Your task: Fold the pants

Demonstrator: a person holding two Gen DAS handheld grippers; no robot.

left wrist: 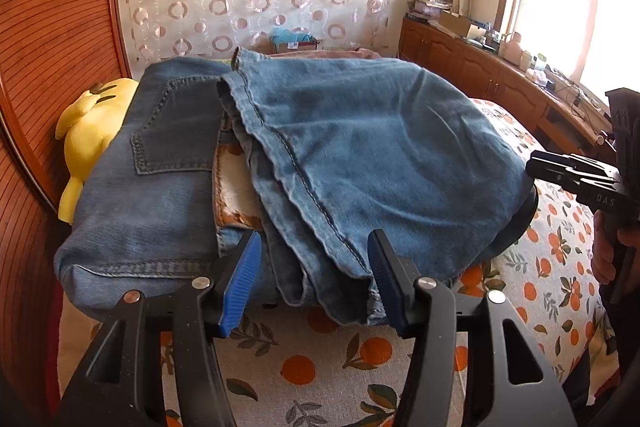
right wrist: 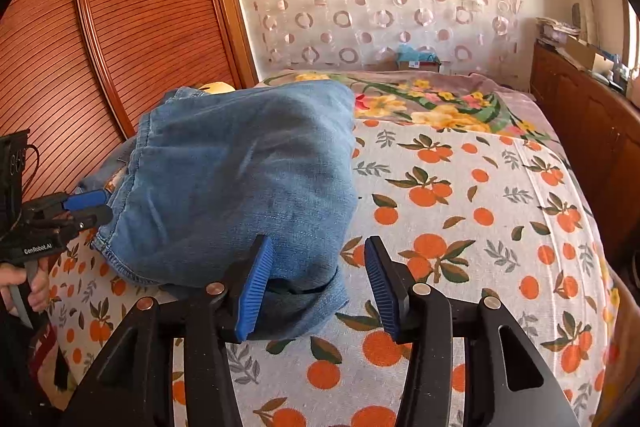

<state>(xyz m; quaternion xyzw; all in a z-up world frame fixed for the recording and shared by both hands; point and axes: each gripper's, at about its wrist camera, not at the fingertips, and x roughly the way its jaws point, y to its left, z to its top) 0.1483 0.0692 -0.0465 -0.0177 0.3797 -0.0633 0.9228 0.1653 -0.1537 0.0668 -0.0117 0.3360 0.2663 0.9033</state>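
Blue denim pants (left wrist: 340, 155) lie folded in a pile on the bed, legs laid over the seat with its back pocket (left wrist: 176, 131). My left gripper (left wrist: 312, 283) is open at the pile's near edge, with cloth between its blue pads (left wrist: 240, 283) but not clamped. My right gripper (right wrist: 316, 291) is open at the pile's right corner (right wrist: 248, 187); the fold lies against its left pad (right wrist: 256, 291). Each gripper shows in the other view: the right one (left wrist: 536, 169) and the left one (right wrist: 94, 205).
The bed carries an orange-print sheet (right wrist: 460, 227) and a floral blanket (right wrist: 440, 103) farther back. A yellow plush toy (left wrist: 92, 131) sits left of the pants by the wooden slatted headboard (left wrist: 52, 47). A wooden cabinet (left wrist: 480, 67) with clutter stands on the right under the window.
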